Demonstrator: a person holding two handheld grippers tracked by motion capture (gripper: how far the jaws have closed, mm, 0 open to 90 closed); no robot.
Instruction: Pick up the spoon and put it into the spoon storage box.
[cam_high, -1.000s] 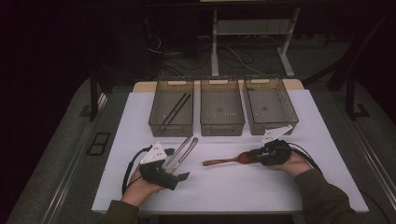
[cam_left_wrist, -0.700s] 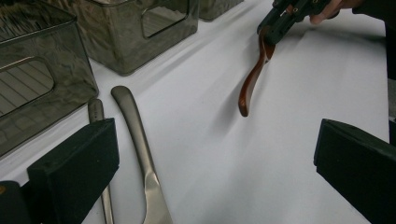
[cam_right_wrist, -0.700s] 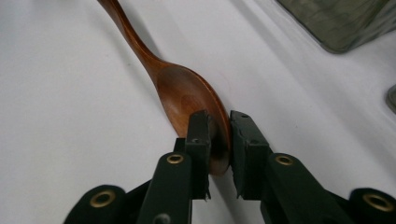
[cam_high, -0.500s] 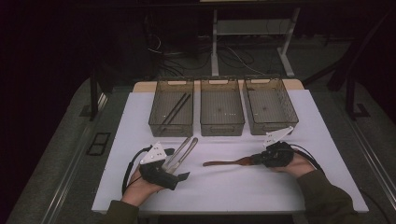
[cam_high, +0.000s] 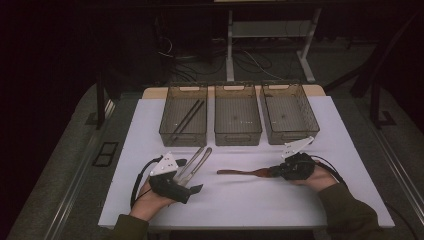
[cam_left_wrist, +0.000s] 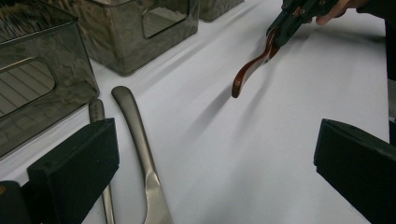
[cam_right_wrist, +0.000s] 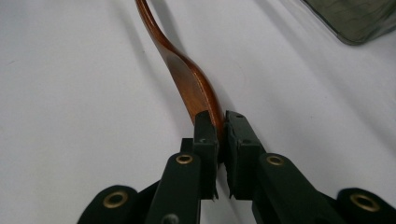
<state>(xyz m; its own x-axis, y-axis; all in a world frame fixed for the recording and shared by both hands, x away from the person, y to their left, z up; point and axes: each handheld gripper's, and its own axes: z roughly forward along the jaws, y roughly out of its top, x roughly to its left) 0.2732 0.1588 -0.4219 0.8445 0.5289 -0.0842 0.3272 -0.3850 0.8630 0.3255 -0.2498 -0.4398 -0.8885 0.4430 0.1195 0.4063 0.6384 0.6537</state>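
A brown wooden spoon (cam_high: 242, 172) lies left to right on the white table near the front. My right gripper (cam_high: 274, 172) is shut on its right end, and its jaws have just been closing on it. In the right gripper view the pads (cam_right_wrist: 205, 135) pinch the wood (cam_right_wrist: 187, 74). My left gripper (cam_high: 189, 176) rests at the front left, open, nothing between its pads (cam_left_wrist: 74, 163). Two metal utensil handles (cam_high: 196, 161) lie side by side just beside its left jaw (cam_left_wrist: 135, 121). The left gripper view has the spoon (cam_left_wrist: 252, 70) sloping down from the right gripper.
Three smoky clear bins stand in a row at the back of the table: the left bin (cam_high: 182, 142) holds two dark sticks (cam_high: 189, 117). The middle bin (cam_high: 237, 139) and right bin (cam_high: 292, 137) look empty. White table (cam_high: 250, 205) stretches between my hands.
The right gripper's jaws have drawn in onto the spoon's end. Neither hand has shifted, and the metal utensils lie as before.
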